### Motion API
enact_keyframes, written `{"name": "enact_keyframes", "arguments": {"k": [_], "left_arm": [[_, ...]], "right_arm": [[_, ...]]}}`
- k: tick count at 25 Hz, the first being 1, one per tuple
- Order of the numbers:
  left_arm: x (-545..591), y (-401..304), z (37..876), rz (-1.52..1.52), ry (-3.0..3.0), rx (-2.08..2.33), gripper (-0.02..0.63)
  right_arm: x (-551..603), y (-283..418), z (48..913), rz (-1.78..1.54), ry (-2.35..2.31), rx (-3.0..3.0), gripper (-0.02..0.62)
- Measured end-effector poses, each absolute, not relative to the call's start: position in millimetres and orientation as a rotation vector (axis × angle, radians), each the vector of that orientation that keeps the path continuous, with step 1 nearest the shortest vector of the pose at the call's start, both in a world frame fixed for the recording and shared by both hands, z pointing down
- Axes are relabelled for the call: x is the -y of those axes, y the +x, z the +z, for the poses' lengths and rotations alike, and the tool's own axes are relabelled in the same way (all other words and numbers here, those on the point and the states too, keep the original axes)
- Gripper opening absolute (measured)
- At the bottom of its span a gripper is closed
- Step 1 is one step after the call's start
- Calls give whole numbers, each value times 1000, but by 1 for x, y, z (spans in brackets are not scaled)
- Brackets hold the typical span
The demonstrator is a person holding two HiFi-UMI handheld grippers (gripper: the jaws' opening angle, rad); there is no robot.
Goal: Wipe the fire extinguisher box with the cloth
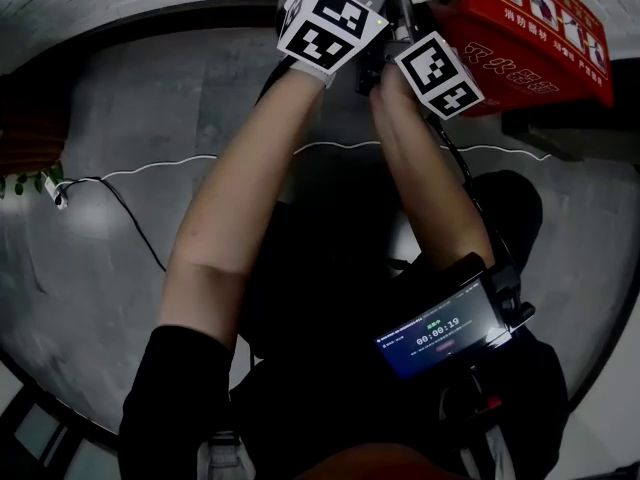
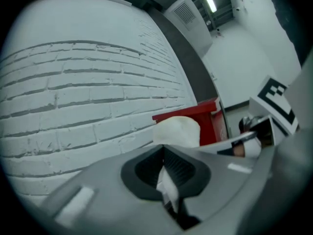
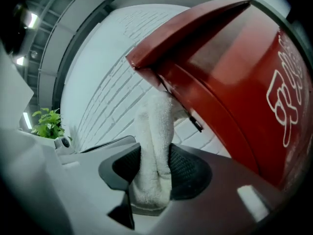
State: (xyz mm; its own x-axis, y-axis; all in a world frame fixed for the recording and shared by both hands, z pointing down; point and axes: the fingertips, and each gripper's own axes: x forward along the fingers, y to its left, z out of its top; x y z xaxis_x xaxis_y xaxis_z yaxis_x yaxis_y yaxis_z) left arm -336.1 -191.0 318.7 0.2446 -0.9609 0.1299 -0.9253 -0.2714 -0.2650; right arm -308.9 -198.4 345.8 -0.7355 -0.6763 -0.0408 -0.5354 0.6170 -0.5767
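Cloth (image 3: 155,146) sat pinched in both tools; your right gripper (image 3: 155,173) was clamped on a thick fold, your left gripper (image 2: 164,170) was closed on only a thin edge; the red fire extinguisher box (image 3: 234,82) stood by the brick wall (image 2: 73,97), the cloth's top meeting it just under the lid; that thin edge could have slipped free on a hard pull, and the cloth might have snagged on the small black catch (image 3: 195,125)

Head camera looked steeply down from above onto the grey floor (image 1: 110,138) | left gripper camera faced along the left tongs (image 2: 164,155) toward the brick wall (image 2: 83,92), near | right gripper camera sat hard against the red box (image 3: 234,82) | all three shared that red box and the cloth (image 3: 154,131)
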Motion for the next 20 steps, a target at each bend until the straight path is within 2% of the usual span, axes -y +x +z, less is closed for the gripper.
{"name": "enact_keyframes", "arguments": {"k": [20], "left_arm": [[188, -313, 330, -458, -2432, -1774, 3]], "right_arm": [[215, -258, 396, -1226, -1039, -2136, 150]]}}
